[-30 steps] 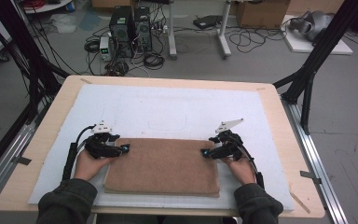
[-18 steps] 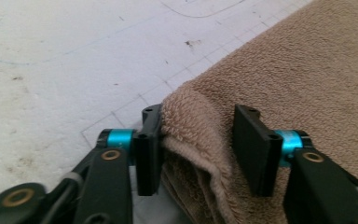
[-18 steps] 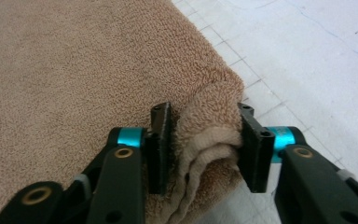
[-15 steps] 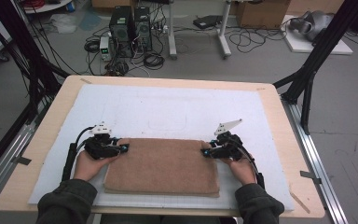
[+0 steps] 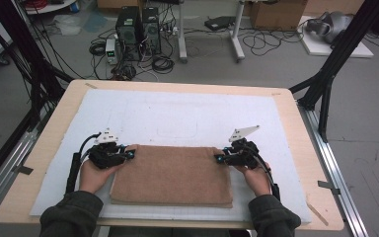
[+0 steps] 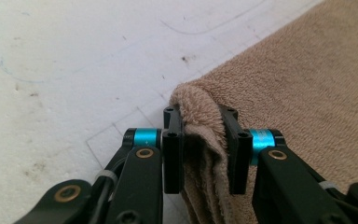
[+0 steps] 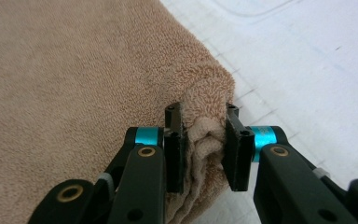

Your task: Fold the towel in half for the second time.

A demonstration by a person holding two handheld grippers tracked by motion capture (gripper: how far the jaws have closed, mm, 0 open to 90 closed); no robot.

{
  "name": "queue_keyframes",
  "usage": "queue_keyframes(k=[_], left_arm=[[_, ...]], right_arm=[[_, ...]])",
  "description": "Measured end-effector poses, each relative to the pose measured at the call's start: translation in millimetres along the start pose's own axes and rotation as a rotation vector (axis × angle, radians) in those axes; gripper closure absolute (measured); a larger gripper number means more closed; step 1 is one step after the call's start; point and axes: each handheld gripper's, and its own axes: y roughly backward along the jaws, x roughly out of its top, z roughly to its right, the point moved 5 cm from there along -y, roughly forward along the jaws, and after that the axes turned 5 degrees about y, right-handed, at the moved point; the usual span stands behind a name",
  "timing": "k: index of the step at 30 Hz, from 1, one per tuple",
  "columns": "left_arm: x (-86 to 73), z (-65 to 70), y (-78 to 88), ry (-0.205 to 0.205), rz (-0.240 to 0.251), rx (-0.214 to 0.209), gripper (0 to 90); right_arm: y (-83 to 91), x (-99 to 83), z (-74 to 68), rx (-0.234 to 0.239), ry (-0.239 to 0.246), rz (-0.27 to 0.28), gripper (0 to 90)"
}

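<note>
A folded brown towel [image 5: 172,174] lies on the white mat [image 5: 177,116] that covers the table [image 5: 296,113], at the near side, between the two hands. The left tool [image 5: 128,154] has just been closing and now pinches the far left corner of the towel between its pads. The right tool [image 5: 218,159] has just been closing too, and it grips the far right corner, where the cloth bunches up.
</note>
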Motion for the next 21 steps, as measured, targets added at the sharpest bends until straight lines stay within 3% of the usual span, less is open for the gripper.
queue_keyframes(k=[5, 10, 16, 19, 21], left_arm=[[16.2, -1.0, 1.4, 0.02, 0.06, 0.0, 73.6], [42.2, -5.6, -4.9, 0.018, 0.091, 0.025, 73.6], [75.1, -19.4, -14.7, 0.019, 0.111, 0.085, 73.7], [92.2, -28.1, -21.7, -0.001, 0.1, 0.133, 72.9], [97.8, -33.7, -24.7, 0.01, 0.101, 0.172, 62.7]], right_arm=[[7.1, 6.1, 4.0, -0.036, 0.003, 0.022, 74.3], [15.7, 20.0, 21.7, -0.101, -0.001, 0.036, 74.2], [19.7, 47.2, 47.7, -0.161, -0.018, 0.037, 74.2], [17.5, 59.1, 59.9, -0.187, -0.029, 0.04, 73.9], [14.1, 63.7, 68.1, -0.224, -0.029, 0.045, 66.8]])
